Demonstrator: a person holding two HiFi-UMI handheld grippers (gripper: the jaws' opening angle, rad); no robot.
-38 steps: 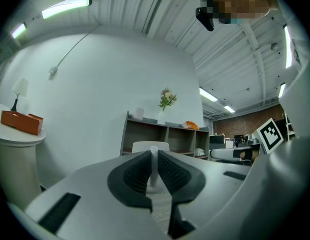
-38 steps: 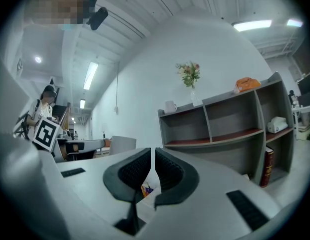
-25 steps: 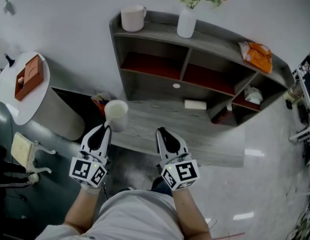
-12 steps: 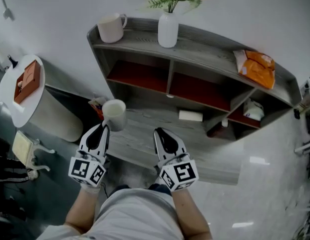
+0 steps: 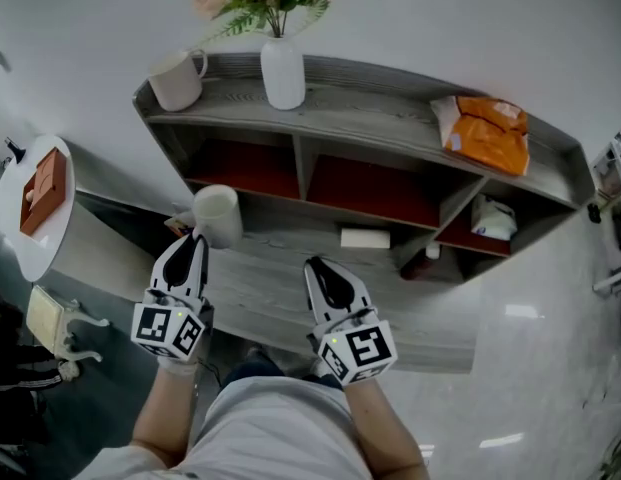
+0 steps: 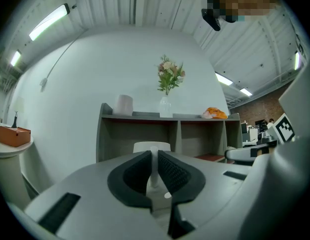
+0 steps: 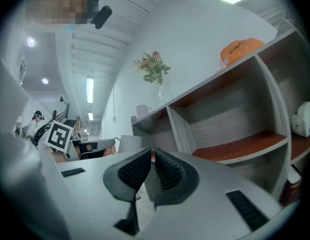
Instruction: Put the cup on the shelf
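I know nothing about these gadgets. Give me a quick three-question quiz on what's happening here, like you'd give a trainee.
1. True or false: the left claw grips the white cup by its handle.
2. Which stands on top of the shelf beside the mug? A) vase B) kettle C) book
3. Fill in: the right claw is shut and holds ____.
Key: 1 true; 2 A; 3 nothing.

The left gripper (image 5: 196, 240) is pinching the cup (image 5: 218, 214) between its fingers (image 6: 136, 172), forearm stretching forward. The right gripper (image 5: 318, 266), right of the cup, is pointing forward, its fingers (image 7: 168, 172) pressing nearly together on nothing.
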